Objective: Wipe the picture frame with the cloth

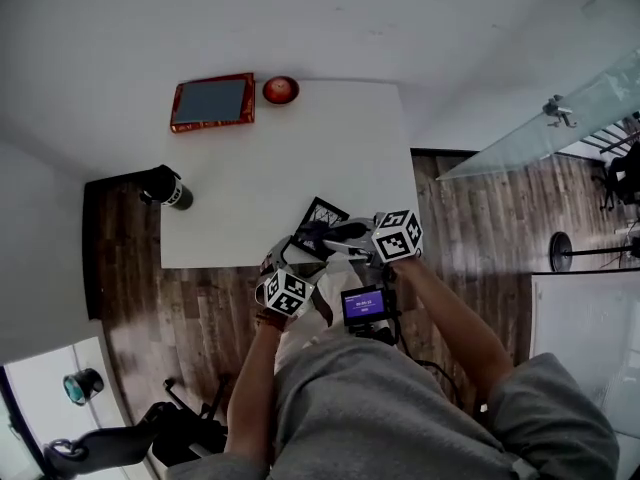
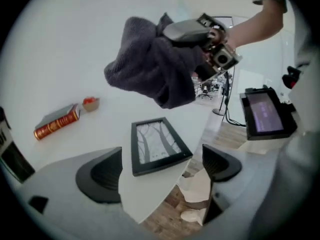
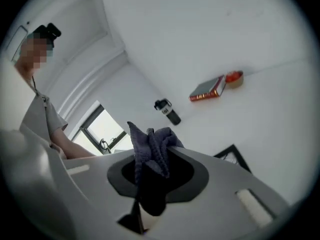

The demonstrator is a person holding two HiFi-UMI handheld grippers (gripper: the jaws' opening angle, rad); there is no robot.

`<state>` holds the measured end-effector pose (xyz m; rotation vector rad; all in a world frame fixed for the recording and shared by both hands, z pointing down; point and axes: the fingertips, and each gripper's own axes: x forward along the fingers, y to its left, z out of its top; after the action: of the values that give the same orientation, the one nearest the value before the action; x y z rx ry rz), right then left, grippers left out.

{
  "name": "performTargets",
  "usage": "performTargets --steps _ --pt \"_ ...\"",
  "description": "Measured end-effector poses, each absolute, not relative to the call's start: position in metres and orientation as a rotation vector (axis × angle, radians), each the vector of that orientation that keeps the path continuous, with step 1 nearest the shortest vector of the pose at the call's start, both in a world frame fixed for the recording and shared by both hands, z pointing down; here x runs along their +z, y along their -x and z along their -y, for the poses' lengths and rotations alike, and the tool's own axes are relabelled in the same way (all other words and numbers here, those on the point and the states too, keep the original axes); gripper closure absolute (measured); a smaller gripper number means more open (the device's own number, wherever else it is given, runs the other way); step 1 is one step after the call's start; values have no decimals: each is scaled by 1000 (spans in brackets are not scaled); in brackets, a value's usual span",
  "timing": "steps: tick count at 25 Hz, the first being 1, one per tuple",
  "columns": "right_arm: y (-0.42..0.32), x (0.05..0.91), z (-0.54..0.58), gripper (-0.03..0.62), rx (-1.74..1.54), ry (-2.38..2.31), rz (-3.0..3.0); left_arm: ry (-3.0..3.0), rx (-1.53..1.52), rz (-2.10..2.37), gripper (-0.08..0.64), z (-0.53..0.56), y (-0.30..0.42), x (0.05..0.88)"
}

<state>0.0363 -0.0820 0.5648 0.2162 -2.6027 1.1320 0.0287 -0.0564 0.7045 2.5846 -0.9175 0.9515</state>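
— What has the right gripper (image 3: 157,171) got?

— Its jaws are clamped on the dark grey cloth (image 3: 150,151). A bunched fold stands up out of the jaws and the rest hangs in a thick wad.

— And where is that wad relative to the picture frame (image 2: 157,145)?

— Above it, with a clear gap. In the left gripper view the cloth (image 2: 155,69) hangs over the frame's far end and does not touch it.

— How does the frame itself lie?

— Flat and face up on the white table (image 1: 300,148), close to the table's near edge, turned at an angle. It is black-rimmed, with a pale drawing of bare trees.

— The left gripper (image 2: 160,171)?

— Jaws spread wide with nothing between them. It is on the near side of the frame, which shows in the gap between the two dark pads (image 2: 100,176), and I see no contact.

— Anything else around the frame?

— Well beyond it, at the table's far side, a red book (image 1: 212,102) with a small red bowl (image 1: 281,90) just beside it. Off to the frame's left is a black bottle (image 1: 165,186). On the frame's near side, by the person's body, a small lit screen (image 1: 364,305).
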Motion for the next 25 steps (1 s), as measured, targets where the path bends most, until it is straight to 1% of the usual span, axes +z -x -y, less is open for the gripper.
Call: performTargets --steps 4,6,9,11,13,14,16,18,22,25 --pt "-52 494 101 518 902 -375 2822 -2729 776 1052 76 77 -14 618" --pt "-58 460 104 517 755 -508 2918 -2782 666 1138 140 88 -6 567" --pt "-70 413 105 517 453 -770 2997 -2849 488 1267 152 101 2 488" --pt "-77 391 100 515 251 -926 2993 -2859 339 1372 177 107 7 438" --pt "-79 377 93 515 101 -1012 2977 -2848 188 1478 262 109 12 399" --pt "-78 370 89 515 45 -1034 2975 -2836 118 1526 283 109 14 382" --pt "-78 356 82 514 -58 -1072 2968 -2800 7 1605 319 107 16 358" --pt "-79 343 78 514 -152 -1114 2947 -2764 -70 1671 339 104 18 343" --pt "-79 333 73 514 -208 -1144 2928 -2697 -109 1762 400 94 22 343" --pt "-77 336 70 514 -187 -1134 2930 -2637 -135 1811 492 83 26 350"
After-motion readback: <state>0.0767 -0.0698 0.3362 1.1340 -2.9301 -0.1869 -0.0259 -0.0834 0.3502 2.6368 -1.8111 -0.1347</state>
